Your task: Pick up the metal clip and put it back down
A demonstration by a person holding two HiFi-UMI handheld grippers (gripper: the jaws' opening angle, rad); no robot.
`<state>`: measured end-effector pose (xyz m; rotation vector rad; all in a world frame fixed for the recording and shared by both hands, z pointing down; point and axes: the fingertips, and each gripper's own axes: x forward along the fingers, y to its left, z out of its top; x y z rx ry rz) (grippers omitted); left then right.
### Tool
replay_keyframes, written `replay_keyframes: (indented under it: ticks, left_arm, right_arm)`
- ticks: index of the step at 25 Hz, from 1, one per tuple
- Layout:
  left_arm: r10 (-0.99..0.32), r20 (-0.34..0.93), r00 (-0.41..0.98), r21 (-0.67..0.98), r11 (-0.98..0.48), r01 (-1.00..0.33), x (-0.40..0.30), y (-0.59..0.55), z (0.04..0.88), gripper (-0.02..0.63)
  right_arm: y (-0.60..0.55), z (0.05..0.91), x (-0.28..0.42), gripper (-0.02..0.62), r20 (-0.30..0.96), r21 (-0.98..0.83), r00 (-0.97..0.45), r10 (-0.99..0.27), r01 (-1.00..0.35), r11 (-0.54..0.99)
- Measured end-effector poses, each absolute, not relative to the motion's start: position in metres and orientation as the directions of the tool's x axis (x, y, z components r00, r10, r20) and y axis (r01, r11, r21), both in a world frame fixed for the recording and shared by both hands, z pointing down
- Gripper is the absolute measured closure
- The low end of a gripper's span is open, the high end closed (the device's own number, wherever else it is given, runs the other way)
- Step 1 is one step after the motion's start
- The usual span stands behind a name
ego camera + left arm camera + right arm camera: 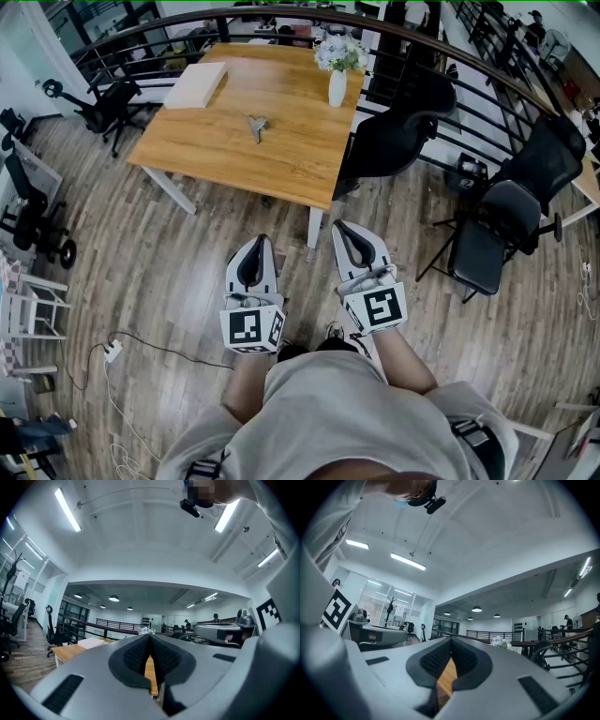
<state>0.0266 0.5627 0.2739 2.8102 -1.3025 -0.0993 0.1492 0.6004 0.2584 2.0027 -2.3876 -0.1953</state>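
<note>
On table (281, 155), seemingly metal clip (257, 126), left hand-held gripper (260, 241) clenched, right hand-held gripper (343, 228) clenched

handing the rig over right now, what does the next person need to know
Left claw: shut, empty, held level.
Right claw: shut, empty, held level.
Metal clip: lies on the wooden table, ahead of both claws. The claws are over the floor, short of the table.
Done: nothing yet.
Left: step up, open a claw, pick up the clip, set it back down.
</note>
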Motion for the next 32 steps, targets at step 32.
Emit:
replay_keyframes:
  ticks: [32]
  left_arm:
    - [-0.731, 0.04, 0.681, 0.104, -0.675, -0.73, -0.06, 0.531, 0.32, 0.581]
  right_arm:
    - [0.563, 0.294, 0.07, 0.569, -0.053, 0.047, -0.199, -0.979, -0.979, 0.196]
